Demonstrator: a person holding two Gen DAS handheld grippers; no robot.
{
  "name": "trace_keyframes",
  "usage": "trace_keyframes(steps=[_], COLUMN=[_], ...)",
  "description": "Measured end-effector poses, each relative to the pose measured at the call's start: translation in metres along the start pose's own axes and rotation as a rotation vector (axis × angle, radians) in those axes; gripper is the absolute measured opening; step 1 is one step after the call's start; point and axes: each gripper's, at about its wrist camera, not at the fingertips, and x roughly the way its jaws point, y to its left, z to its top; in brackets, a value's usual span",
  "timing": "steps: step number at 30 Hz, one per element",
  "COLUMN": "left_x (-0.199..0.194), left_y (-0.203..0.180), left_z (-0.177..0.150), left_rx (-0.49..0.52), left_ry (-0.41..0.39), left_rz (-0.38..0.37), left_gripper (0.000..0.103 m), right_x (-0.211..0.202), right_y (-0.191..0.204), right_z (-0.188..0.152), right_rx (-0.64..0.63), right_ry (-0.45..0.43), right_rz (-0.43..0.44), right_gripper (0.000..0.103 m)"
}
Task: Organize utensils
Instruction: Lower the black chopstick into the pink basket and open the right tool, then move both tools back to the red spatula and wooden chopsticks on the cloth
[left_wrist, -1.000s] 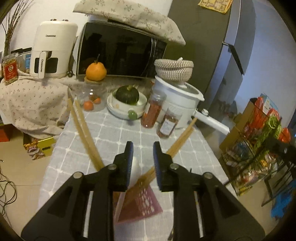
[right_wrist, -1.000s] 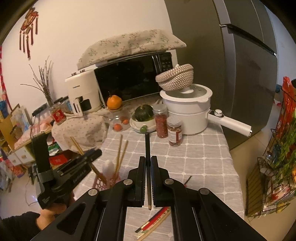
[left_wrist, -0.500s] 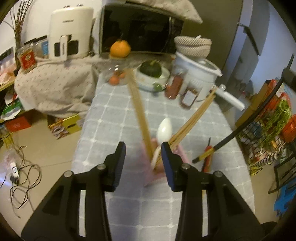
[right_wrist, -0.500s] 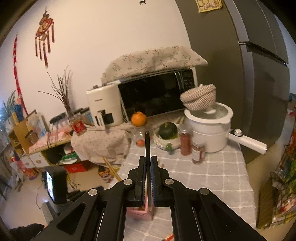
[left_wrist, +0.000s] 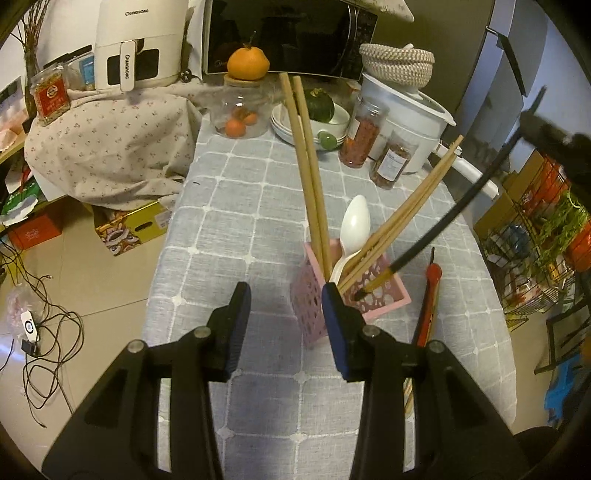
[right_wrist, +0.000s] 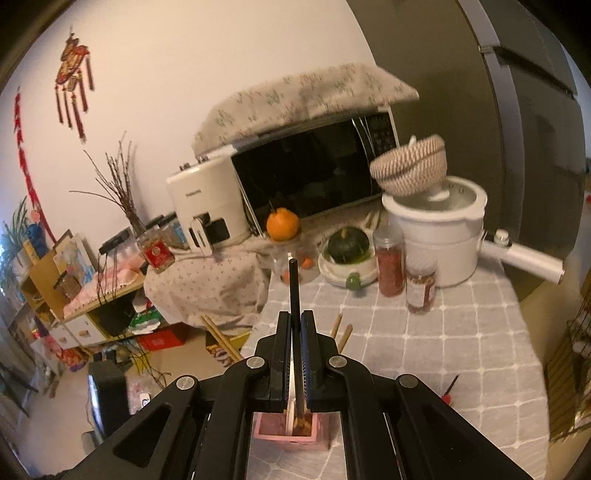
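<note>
A pink perforated utensil holder (left_wrist: 325, 295) stands on the grey checked tablecloth (left_wrist: 251, 206). It holds wooden chopsticks (left_wrist: 306, 162), more wooden chopsticks (left_wrist: 410, 214) and a white spoon (left_wrist: 352, 229). My left gripper (left_wrist: 286, 306) is open and empty just in front of the holder. My right gripper (right_wrist: 295, 343) is shut on a black chopstick (right_wrist: 293, 291), directly above the holder (right_wrist: 284, 430). In the left wrist view the black chopstick (left_wrist: 439, 236) slants down with its gold tip at the holder's rim.
A red and black utensil (left_wrist: 428, 295) lies right of the holder. Behind stand two spice jars (left_wrist: 364, 134), a white pot (left_wrist: 406, 107) with a woven bowl, a plate with a green squash (left_wrist: 321, 105), a glass jar (left_wrist: 240, 114), a microwave (left_wrist: 288, 33).
My left gripper has drawn back from the holder and opened wider. My right gripper has carried the black chopstick over the holder and lowered its tip to the rim.
</note>
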Motion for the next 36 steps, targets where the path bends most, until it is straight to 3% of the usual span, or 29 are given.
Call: trace_keyframes(steps=[10, 19, 25, 27, 36], left_x=[0.003, 0.003, 0.002, 0.001, -0.005], left_y=[-0.001, -0.002, -0.004, -0.005, -0.019], left_z=[0.000, 0.000, -0.001, -0.002, -0.006], left_rx=[0.007, 0.009, 0.015, 0.020, 0.053], left_ry=[0.014, 0.015, 0.014, 0.011, 0.001], left_rz=[-0.015, -0.016, -0.021, -0.023, -0.048], left_gripper=[0.044, 0.050, 0.061, 0.064, 0.082], right_x=[0.040, 0.044, 0.031, 0.024, -0.006], right_y=[-0.021, -0.035, -0.038, -0.040, -0.057], right_z=[-0.017, -0.019, -0.013, -0.010, -0.010], right_rx=[0.082, 0.125, 0.123, 0.122, 0.079], right_ry=[0.123, 0.145, 0.111, 0.090, 0.048], right_rz=[-0.008, -0.027, -0.033, -0.038, -0.099], right_gripper=[0.005, 0.011, 0.029, 0.044, 0.069])
